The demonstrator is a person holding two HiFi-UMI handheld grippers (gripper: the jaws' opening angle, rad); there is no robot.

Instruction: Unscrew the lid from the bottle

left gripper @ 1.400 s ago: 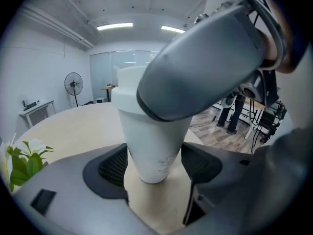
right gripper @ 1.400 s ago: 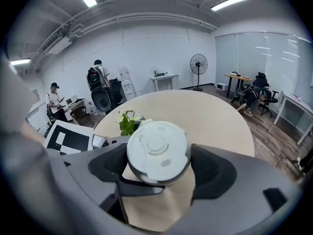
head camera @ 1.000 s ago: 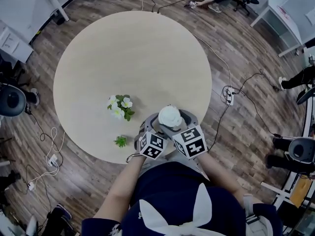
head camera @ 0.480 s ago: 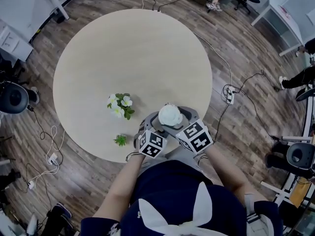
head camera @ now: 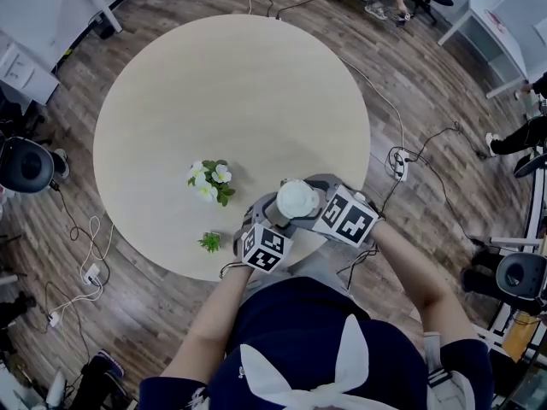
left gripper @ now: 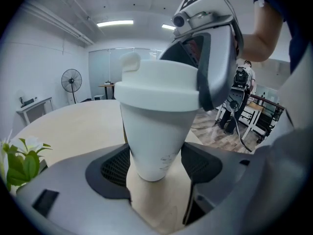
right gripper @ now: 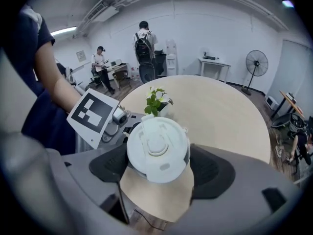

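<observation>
Lid (head camera: pixel 296 200) on bottle (left gripper: pixel 151 141), near table (head camera: pixel 214 92) edge; flowers (head camera: pixel 211 183) left.

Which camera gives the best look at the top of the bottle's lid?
The right gripper view: it looks down onto the lid, showing its whole top face large and sharp. The left gripper view shows the lid only side-on, above the bottle. The head view shows the lid as a small white disc.

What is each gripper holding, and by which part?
The left gripper grips the white bottle low on its body; the right gripper grips its lid by the rim.
</observation>
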